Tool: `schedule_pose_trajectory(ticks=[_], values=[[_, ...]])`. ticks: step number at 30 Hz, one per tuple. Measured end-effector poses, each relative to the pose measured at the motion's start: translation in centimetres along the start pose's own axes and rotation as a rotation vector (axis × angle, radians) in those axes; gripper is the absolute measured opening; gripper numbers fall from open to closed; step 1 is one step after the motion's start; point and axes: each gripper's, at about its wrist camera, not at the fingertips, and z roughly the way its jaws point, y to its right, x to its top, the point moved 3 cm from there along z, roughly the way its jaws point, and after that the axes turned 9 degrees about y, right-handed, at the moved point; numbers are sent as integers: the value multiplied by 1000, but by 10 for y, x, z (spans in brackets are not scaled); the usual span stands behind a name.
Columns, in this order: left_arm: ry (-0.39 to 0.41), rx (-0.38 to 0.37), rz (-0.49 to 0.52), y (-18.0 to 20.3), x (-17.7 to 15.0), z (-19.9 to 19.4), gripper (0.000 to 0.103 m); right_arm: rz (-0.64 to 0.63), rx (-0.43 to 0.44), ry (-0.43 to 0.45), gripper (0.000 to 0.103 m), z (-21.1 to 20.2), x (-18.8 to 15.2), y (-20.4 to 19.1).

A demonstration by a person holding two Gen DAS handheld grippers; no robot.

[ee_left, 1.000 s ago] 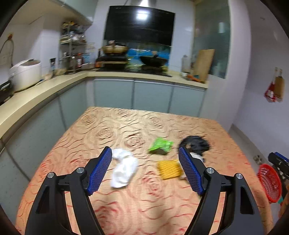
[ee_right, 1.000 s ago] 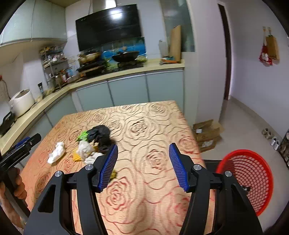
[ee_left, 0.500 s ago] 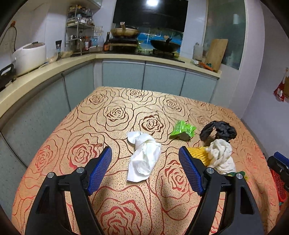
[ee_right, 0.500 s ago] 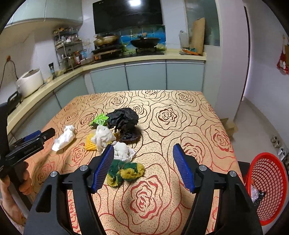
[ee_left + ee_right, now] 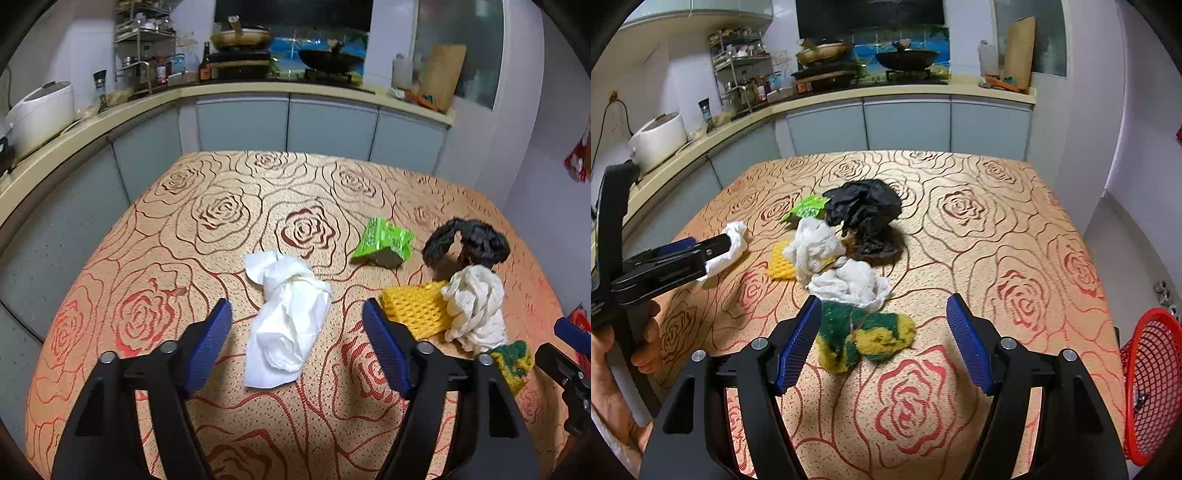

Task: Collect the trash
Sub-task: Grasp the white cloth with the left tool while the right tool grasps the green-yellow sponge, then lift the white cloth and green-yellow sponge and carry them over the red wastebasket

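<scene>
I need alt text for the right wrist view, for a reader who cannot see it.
The open right gripper frames a green and yellow sponge on a rose-patterned table. Behind it lie white cloths, a black bag and a green wrapper; the left gripper is at a white tissue, and a red basket stands at right.

- The left gripper [image 5: 297, 325] points down at a slant, its blue-padded jaws apart with nothing pressed between them; they have just been closing a little.
- The right gripper [image 5: 884, 317] tilts down the same way, jaws spread and gripping nothing; they have just been opening.
- The left hand [image 5: 626, 354] wraps bare fingers round its gripper's black handle, low at the side.
</scene>
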Motion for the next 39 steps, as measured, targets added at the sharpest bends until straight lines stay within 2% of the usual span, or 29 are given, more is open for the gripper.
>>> schedule_pose_trajectory(ticks=[2, 4, 6, 7, 9, 14, 24, 25, 31, 39], values=[[-18, 5, 5, 0, -2, 5, 60, 2, 7, -13, 68, 5, -1, -2], [-37, 0, 1, -1, -4, 9, 49, 0, 11, -27, 68, 9, -3, -3], [-40, 1, 1, -2, -5, 11, 46, -4, 14, -43, 68, 13, -5, -5], [-41, 1, 2, -2, -6, 12, 37, -6, 17, -54, 68, 16, -7, -6], [-47, -1, 2, -3, -8, 13, 35, -10, 18, -70, 68, 20, -9, -8], [-43, -15, 2, -2, -9, 12, 19, -18, 21, -90, 68, 25, -13, -12], [-31, -23, -7, -5, -9, 8, 15, -27, 15, -113, 67, 30, -18, -14], [-31, -24, -5, -4, -10, 8, 14, -27, 16, -118, 62, 31, -18, -14], [-28, -29, 5, -2, -10, 6, 12, -38, 14, -108, 51, 28, -18, -14], [-5, -26, 5, -2, -11, -3, 10, -28, 13, -89, 41, 18, -15, -11]])
